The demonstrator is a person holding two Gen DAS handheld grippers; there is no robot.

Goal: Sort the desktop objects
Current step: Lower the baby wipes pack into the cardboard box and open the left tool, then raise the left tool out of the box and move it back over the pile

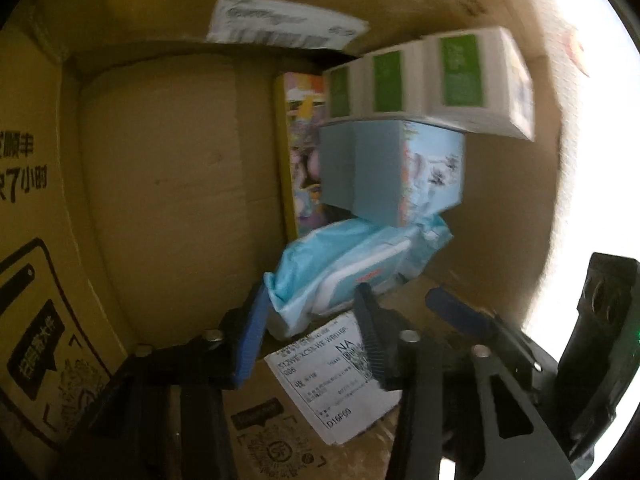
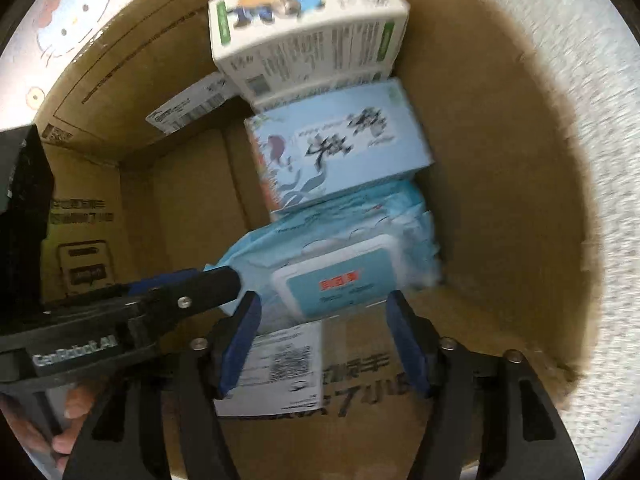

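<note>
Cardboard fills nearly everything in sight — both grippers reach down into an open shipping carton (image 2: 500, 208) whose brown walls carry printed black characters and white shipping labels (image 2: 280, 364). Along one side of the box the sorted things sit in a row: a white box with green panels (image 2: 308, 28) at the far end, partly resting on top of a pale blue box printed with a mermaid picture (image 2: 340, 148), and nearest the grippers a soft light-blue pack of wet wipes (image 2: 340, 264) with a hard flip lid facing up. From the left wrist view a thin, colourful book or flat box (image 1: 300, 148) stands on edge between the blue box and the bare floor of the carton. The left gripper (image 1: 308, 320) has its blue-padded fingers (image 1: 250, 344) parted about the near end of the wipes pack; the left pad looks close against the wrapper, though I cannot tell that it presses. The right gripper (image 2: 324, 332) hangs with its fingers (image 2: 240, 348) spread wide just short of the pack's lid, nothing between them but the label on the carton floor. A person's hand (image 2: 68, 420) shows at the lower left edge of the right wrist view, under the left gripper's body. Outside the carton a cartoon-cat printed surface (image 2: 76, 4) peeks over the rim.
</note>
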